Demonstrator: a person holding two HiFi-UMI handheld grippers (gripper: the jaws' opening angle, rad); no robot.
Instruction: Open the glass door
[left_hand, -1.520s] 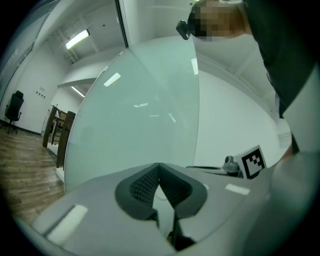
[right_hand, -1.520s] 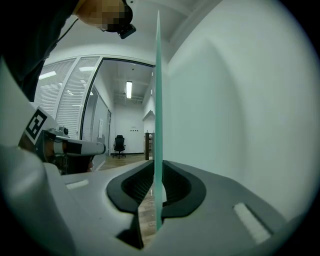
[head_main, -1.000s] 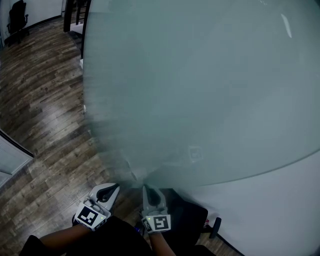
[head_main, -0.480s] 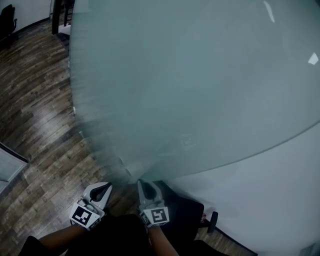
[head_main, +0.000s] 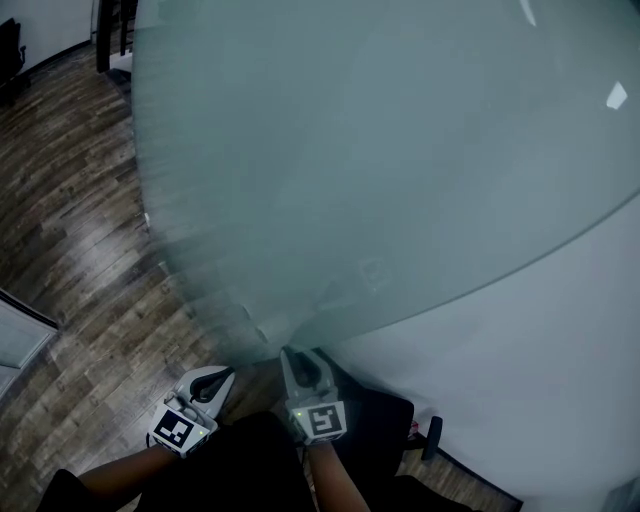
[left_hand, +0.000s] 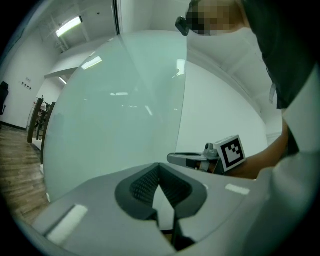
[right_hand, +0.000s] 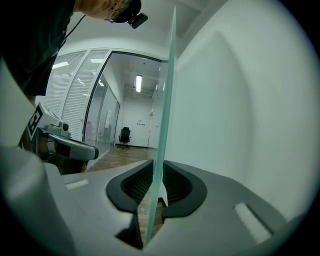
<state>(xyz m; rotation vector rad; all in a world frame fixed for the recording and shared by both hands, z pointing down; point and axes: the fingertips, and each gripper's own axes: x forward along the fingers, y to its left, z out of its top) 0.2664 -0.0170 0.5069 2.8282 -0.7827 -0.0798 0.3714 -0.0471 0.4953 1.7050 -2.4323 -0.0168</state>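
The frosted glass door (head_main: 380, 150) fills most of the head view, with its near edge low in the middle. My right gripper (head_main: 291, 353) straddles that edge. In the right gripper view the green glass edge (right_hand: 167, 90) runs upright between the pads (right_hand: 145, 182), which touch it on both sides while the jaws are opening. My left gripper (head_main: 224, 374) hangs just left of it, off the glass. Its pads (left_hand: 145, 185) meet at the tip with nothing between them. The left gripper view shows the door pane (left_hand: 115, 120) ahead and the right gripper (left_hand: 200, 159) to its right.
Dark wooden floor (head_main: 70, 200) lies to the left of the door and a white wall (head_main: 560, 360) to the right. A black wheeled chair base (head_main: 405, 430) stands by my feet. Down the corridor there is an office chair (right_hand: 124, 136) and a glass partition with blinds (right_hand: 75, 100).
The door's far edge has slid a little left in the head view. Both grippers shifted slightly with it, and the right one stays on the door's near edge.
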